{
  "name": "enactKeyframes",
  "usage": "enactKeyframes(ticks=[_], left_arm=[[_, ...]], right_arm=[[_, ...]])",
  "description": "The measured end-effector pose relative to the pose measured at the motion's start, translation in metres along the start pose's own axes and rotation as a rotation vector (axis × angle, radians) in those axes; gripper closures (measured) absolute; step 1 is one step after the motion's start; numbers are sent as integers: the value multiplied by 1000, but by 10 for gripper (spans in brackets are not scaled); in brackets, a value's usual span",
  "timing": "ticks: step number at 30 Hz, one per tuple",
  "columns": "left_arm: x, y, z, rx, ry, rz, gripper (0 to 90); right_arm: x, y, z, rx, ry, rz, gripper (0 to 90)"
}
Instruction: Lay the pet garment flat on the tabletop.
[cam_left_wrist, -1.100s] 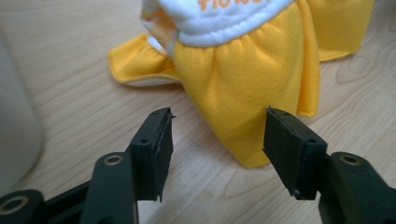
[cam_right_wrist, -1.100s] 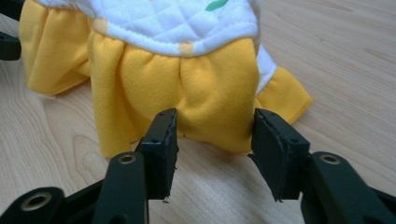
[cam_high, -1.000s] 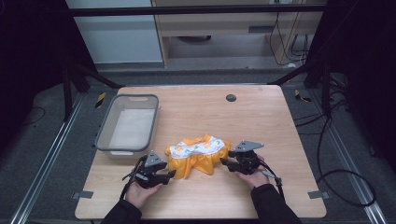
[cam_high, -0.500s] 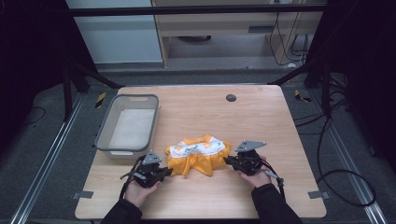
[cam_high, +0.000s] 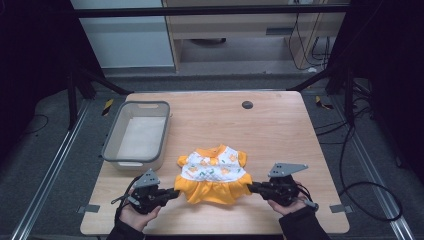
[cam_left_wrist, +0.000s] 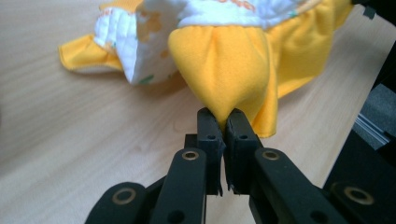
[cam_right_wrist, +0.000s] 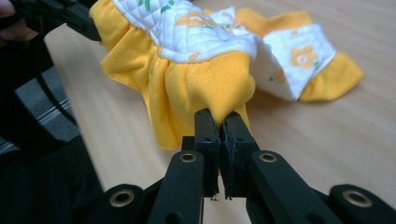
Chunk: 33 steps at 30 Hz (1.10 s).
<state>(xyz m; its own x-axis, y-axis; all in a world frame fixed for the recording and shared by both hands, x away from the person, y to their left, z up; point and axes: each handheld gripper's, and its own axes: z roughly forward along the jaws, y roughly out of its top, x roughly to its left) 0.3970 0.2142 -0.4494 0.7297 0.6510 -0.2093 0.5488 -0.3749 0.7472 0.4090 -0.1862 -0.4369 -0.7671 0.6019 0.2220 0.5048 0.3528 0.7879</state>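
A small orange dress (cam_high: 214, 172) with a white flower-print top lies spread near the table's front edge, collar toward the far side. My left gripper (cam_high: 175, 192) is shut on the skirt's left hem corner (cam_left_wrist: 223, 79). My right gripper (cam_high: 251, 187) is shut on the skirt's right hem corner (cam_right_wrist: 219, 88). The skirt is stretched between the two grippers. In the left gripper view the jaws pinch a fold of orange cloth; the right gripper view shows the same, with the left gripper (cam_right_wrist: 88, 25) at the far end of the hem.
A grey plastic bin (cam_high: 137, 135) stands on the wooden table (cam_high: 260, 130) at the left, just behind my left hand. A dark round grommet (cam_high: 247, 104) sits near the table's far edge. Metal rails run along both sides of the table.
The dress was bunched up between the grippers; now it lies spread flat, skirt pulled wide. Both grippers have moved apart and slightly toward the front edge, holding the hem.
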Motion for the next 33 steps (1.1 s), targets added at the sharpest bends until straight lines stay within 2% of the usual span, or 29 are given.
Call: enactKeyframes(ticks=[3,5,8,10,11,14,17,20,24,27,29,33], left_arm=[[-7,-10,3,50,35,25,857],[-8,-14,6,71,28,28,851],[-8,-18,14,101,49,45,831],[-6,-20,19,109,76,58,748],[-5,-21,19,103,82,59,678],[-4,-19,14,27,94,57,498],[-4,-19,6,-37,91,54,413],[-5,-17,-2,-92,95,49,370],[-2,-9,-15,-161,110,42,357],[4,2,-20,-169,143,37,369],[8,10,-21,-183,149,34,377],[16,26,-14,-186,164,37,396]], right_arm=[[6,-15,-6,24,10,24,861],[8,-24,-5,55,8,31,855],[7,-34,3,88,-27,22,824],[5,-36,9,108,-57,22,790],[3,-37,12,114,-64,15,772],[1,-38,13,105,-69,19,710],[0,-36,7,59,-74,23,646],[-1,-33,2,2,-88,7,596],[-4,-27,-7,-86,-113,0,543],[-10,-20,-10,-137,-141,6,509],[-14,-15,-11,-156,-152,14,495],[-23,-4,-8,-168,-176,15,475]])
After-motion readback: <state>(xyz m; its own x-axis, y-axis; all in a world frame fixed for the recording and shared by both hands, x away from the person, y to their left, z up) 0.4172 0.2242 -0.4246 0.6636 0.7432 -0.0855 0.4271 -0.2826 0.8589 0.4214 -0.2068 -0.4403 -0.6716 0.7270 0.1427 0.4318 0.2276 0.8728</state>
